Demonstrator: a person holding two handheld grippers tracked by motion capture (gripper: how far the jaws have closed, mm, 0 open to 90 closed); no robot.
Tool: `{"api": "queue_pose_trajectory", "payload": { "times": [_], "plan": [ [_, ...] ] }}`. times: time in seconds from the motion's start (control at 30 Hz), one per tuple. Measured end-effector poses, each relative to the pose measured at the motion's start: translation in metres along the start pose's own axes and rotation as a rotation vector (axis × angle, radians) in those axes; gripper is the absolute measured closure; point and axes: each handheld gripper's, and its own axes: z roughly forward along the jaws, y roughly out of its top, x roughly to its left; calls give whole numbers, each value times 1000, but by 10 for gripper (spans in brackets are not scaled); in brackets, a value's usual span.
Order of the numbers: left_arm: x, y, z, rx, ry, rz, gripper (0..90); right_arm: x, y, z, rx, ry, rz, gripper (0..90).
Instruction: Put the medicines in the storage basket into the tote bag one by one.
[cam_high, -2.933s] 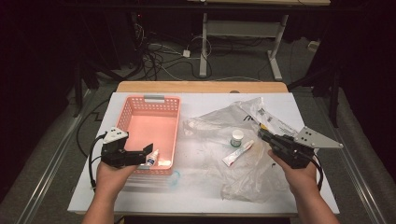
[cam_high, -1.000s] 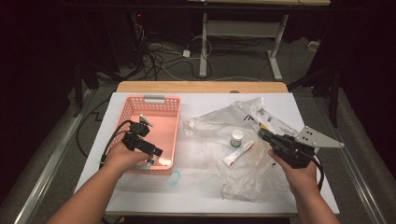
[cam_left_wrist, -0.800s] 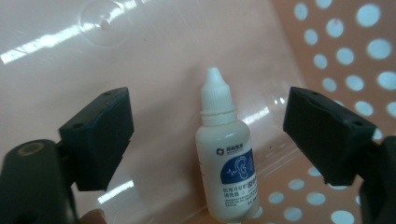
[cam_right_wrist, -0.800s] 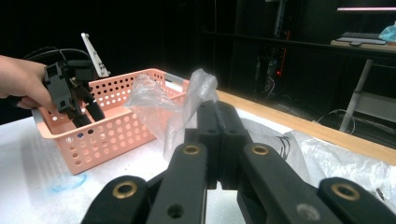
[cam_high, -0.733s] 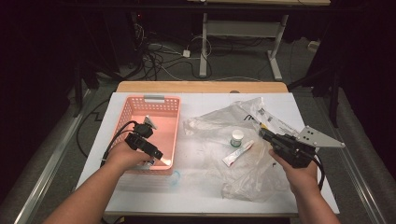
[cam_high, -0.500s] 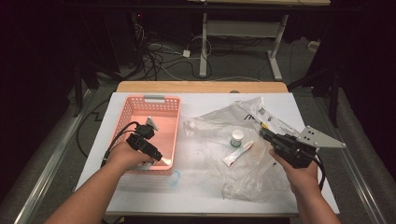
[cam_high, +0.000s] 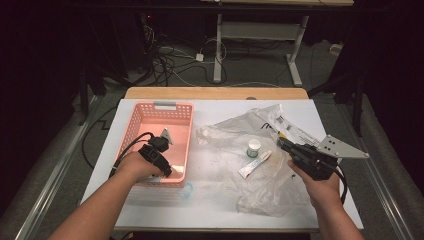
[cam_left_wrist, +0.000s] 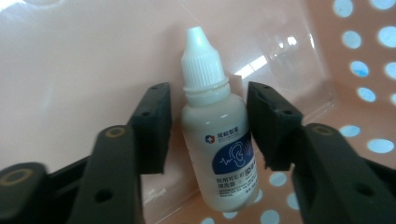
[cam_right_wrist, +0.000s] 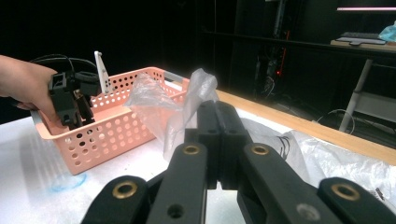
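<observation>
Left gripper view has my left claw (cam_left_wrist: 208, 126) right around a little white dropper bottle (cam_left_wrist: 218, 140). The jaws have just been closing, with the bottle between them. One pad (cam_left_wrist: 153, 128) has a thin gap beside the bottle. The other pad (cam_left_wrist: 271, 126) looks just at the bottle's side, so I am not squeezing it yet. The bottle lies on the floor of the pink basket (cam_left_wrist: 355, 56), close to a corner, with its white cap pointing away from me.

From above, my left claw (cam_high: 167, 169) dips into the basket (cam_high: 172, 106) by its near edge. The basket sits on the left part of the white table (cam_high: 210, 210).

My right claw (cam_right_wrist: 217, 135) is shut tight on the thin edge of a clear plastic bag (cam_right_wrist: 187, 102) and lifts it a bit. From above, that claw (cam_high: 282, 143) is at the bag's (cam_high: 270, 190) right side. A small tube (cam_high: 254, 164) and a little white jar (cam_high: 254, 147) lie on the bag.

I think the round, smooth bottle could slip or roll out if my pads pinch it off its middle. It could also bump the basket wall.

Up close I can read the blue label. The high view does not show that, but it shows both hands and the whole table.
</observation>
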Motion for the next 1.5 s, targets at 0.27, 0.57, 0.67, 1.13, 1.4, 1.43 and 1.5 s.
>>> {"api": "queue_pose_trajectory", "payload": {
  "times": [0.27, 0.57, 0.67, 1.13, 1.4, 1.43, 1.5],
  "plan": [
    [-2, -1, 0, -7, 17, 30, 569, 0, 1, -1, -4, -2, 2, 900],
    [-3, -6, -5, -76, 25, 39, 574, 1, 1, -1, -3, -3, -3, 900],
    [-4, -8, -7, -113, 28, 48, 575, 1, 1, -1, -3, -3, -2, 900],
    [-12, -27, -19, -336, 71, 108, 578, 1, -1, 0, 1, -5, -2, 900],
    [-17, -36, -22, -440, 118, 132, 579, 1, 0, 0, -2, -4, -9, 900],
    [-17, -36, -23, -451, 124, 136, 579, 1, 0, 0, -4, -5, -7, 900],
    [-17, -38, -24, -481, 130, 137, 579, 2, 0, 0, -4, -5, -7, 900]
  ]
}}
